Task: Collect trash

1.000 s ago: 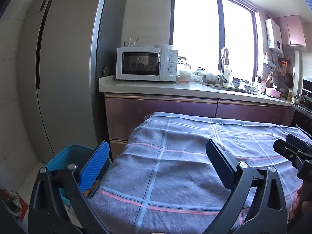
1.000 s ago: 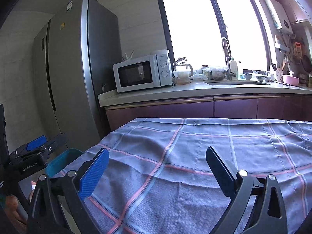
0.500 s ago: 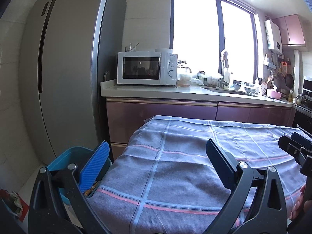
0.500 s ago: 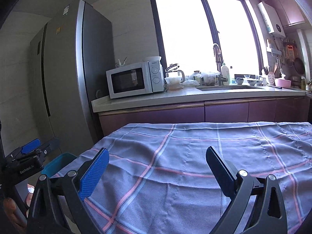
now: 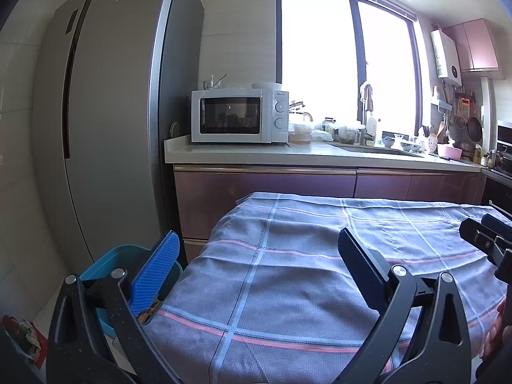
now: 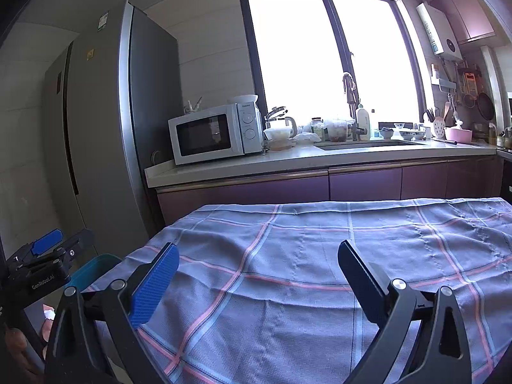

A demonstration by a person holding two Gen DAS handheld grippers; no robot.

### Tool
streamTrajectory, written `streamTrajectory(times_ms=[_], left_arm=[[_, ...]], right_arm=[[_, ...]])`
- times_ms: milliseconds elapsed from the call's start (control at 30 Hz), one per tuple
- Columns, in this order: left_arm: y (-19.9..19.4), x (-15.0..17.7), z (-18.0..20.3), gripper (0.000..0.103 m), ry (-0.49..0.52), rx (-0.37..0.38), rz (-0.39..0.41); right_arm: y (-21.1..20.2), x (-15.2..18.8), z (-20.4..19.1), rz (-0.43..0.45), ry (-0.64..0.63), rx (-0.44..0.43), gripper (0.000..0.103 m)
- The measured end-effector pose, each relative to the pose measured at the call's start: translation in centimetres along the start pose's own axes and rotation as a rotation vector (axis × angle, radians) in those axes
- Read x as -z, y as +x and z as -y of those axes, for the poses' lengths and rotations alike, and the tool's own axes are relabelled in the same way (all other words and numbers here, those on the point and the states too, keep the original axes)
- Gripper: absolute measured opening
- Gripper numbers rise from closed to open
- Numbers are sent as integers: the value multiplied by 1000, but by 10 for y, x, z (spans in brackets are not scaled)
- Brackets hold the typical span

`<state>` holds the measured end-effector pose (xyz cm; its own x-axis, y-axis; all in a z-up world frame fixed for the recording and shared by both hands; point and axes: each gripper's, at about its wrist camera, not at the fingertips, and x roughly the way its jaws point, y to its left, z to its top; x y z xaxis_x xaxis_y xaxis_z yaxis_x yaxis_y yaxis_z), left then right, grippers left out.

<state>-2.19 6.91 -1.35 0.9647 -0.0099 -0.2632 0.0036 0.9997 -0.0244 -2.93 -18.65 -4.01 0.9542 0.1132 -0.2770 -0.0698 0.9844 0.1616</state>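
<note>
I stand in a kitchen, and in front of me a checked cloth [image 5: 288, 275] covers a table; I take this cloth as my landmark. Behind its far edge runs the counter [image 5: 256, 153] with a microwave [image 5: 238, 116] and a sink, and a tall fridge [image 5: 105, 121] is to the left of it.

My left hand-held gripper [image 5: 256, 268] is above the near left part of the cloth, its jaws wide apart and holding nothing. My right hand-held gripper [image 6: 256, 272] is above the near middle of the cloth, also wide and empty.

The cloth itself shows no trash. A blue bin [image 5: 121, 256] stands on the floor just beside the left edge of the cloth, and some brown scraps [image 5: 148, 312] are visible inside it, partly behind my blue finger.

I think the risk is this: if I swing the left hand-held gripper down to the bin, a finger may catch the hanging edge of the cloth and drag it, or knock the bin.

On the floor, left of the bin, lies something red and crumpled [image 5: 22, 336], cut off by the picture edge; I cannot tell what it is. The inside of the bin is mostly hidden.
</note>
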Motion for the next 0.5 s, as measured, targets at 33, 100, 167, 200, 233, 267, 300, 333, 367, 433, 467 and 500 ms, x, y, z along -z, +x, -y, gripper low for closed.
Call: streamTrajectory(times_ms=[33,100,167,200,233,267,300,333,367,433,467,500], left_arm=[[0,0,0,97,2,-2,2],[0,0,0,97,2,-1,2],[0,0,0,97,0,2,1],[0,-1,-1,97,-1,4,-1],[1,-1,-1,97,-1,3,-1],[1,-1,-2,97,-3,2,-1],[1,-1,-1,97,-2,1,0],[0,-1,-1,97,-2,-1,1],[1,-1,-1,97,-2,-1,1],[1,-1,-2,97,-3,-3,3],[1,-1,-2,97,-3,-4,3],[1,-1,-1,97,-3,-4,3]], right_arm=[[0,0,0,1,1,2,96],[0,0,1,-1,2,0,96],[-1,0,2,1,3,2,96],[-2,0,2,1,4,2,96],[-2,0,3,1,5,3,96],[-1,0,4,1,5,3,96],[-1,0,4,1,5,3,96],[-1,0,4,0,5,4,96],[-1,0,4,0,5,5,96],[-2,0,4,0,5,5,96],[-2,0,4,1,5,6,96],[-2,0,4,2,5,5,96]])
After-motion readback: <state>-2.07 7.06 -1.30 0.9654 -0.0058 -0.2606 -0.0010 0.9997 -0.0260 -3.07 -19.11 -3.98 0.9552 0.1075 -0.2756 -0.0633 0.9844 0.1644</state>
